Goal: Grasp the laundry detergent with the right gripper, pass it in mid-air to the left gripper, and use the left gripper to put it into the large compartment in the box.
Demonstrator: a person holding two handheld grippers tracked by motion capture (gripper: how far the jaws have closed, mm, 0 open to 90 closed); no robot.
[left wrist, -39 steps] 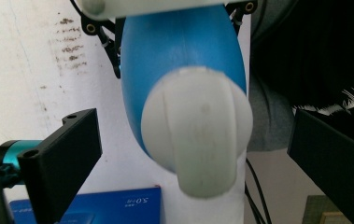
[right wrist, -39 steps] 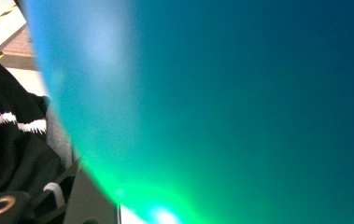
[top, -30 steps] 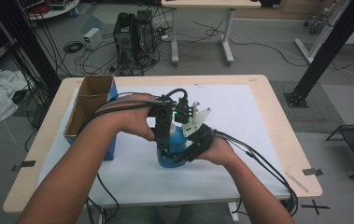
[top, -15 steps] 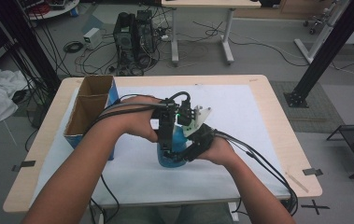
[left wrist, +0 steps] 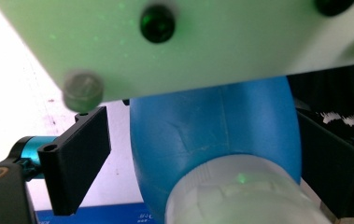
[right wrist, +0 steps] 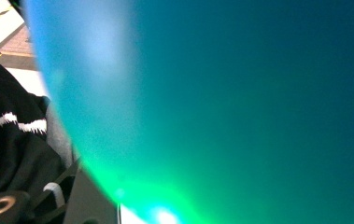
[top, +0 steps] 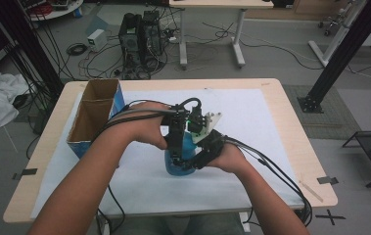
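Note:
A blue bottle [top: 178,165] with a whitish cap [left wrist: 240,191] stands in the middle of the table. My left gripper [top: 174,155] comes down over it from above. In the left gripper view the bottle [left wrist: 212,126] sits between the jaws, which have just been closing. The left jaw still stands apart from the bottle's side, so the gripper is open. My right gripper [top: 200,155] reaches in from the right and is shut on the bottle's body [right wrist: 212,93], seen from very near. Its pale top plate [left wrist: 188,46] hangs over the bottle.
An open cardboard box [top: 95,117] with blue sides stands at the table's left edge. A white sheet [top: 256,122] covers the tabletop. Cables [top: 281,181] trail from the grippers over the front right corner. Computers and a second table stand on the floor beyond.
Both hands stay at the blue bottle. The left gripper has shifted slightly over it, nothing else has moved.

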